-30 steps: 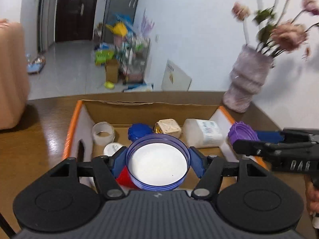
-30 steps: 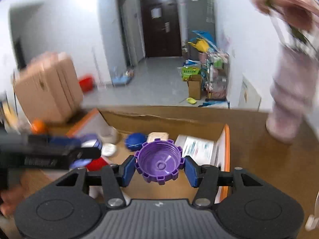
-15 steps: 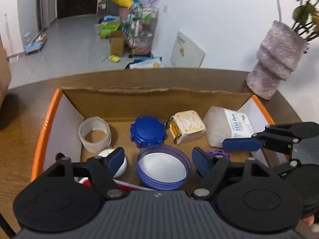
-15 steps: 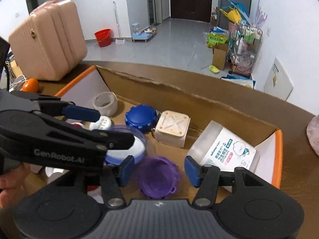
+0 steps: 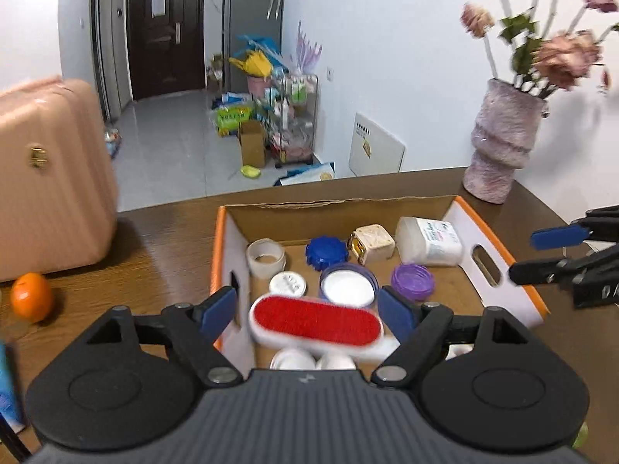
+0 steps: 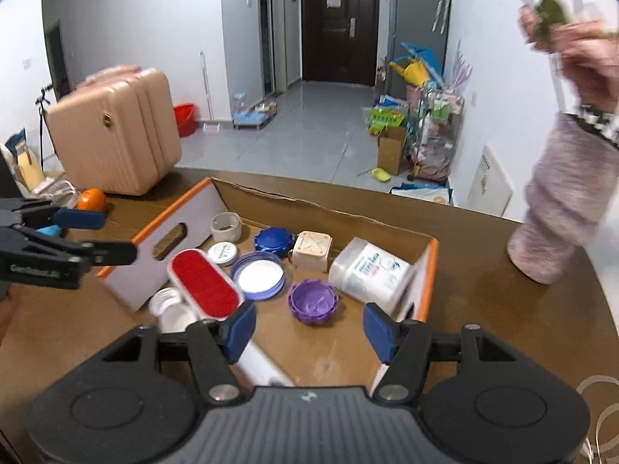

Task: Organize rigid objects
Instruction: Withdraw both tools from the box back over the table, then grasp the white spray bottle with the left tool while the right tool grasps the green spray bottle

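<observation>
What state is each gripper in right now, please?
Left gripper: open, holding nothing, above the red oval lint brush.
Right gripper: open, holding nothing, above the orange-rimmed cardboard box.

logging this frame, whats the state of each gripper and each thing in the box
left gripper: open, empty
right gripper: open, empty
box: open top, on the table
purple cap: hollow side up, loose
blue lid: hollow side up, loose
dark blue cap: top up
red brush: red face up, propped on white jars
white tub: on its side
tape roll: on end, hole up
</observation>
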`<act>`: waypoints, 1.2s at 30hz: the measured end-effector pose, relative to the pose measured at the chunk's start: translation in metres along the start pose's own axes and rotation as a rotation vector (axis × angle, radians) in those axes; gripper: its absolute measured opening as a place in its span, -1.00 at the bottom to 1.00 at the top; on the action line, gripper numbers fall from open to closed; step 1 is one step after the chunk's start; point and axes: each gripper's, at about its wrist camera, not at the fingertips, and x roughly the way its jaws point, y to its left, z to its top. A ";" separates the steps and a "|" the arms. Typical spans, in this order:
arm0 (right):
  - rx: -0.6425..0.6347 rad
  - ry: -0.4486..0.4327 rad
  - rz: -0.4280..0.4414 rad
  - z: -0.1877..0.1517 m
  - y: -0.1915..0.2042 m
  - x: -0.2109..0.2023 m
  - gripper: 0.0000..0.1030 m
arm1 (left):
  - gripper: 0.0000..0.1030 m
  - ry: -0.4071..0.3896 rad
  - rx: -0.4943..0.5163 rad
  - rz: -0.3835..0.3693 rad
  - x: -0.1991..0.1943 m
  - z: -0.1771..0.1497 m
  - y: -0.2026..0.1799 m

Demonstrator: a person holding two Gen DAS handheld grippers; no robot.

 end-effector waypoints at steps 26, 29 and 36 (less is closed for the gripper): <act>0.053 -0.221 -0.105 -0.271 0.116 -0.157 0.24 | 0.86 -0.276 0.018 0.028 -0.209 -0.243 -0.096; 0.044 -0.195 -0.118 -0.263 0.099 -0.140 0.20 | 0.81 -0.264 0.028 0.015 -0.195 -0.241 -0.103; -0.029 -0.129 -0.122 -0.208 0.058 -0.068 0.08 | 0.57 -0.237 0.097 -0.039 -0.117 -0.193 -0.123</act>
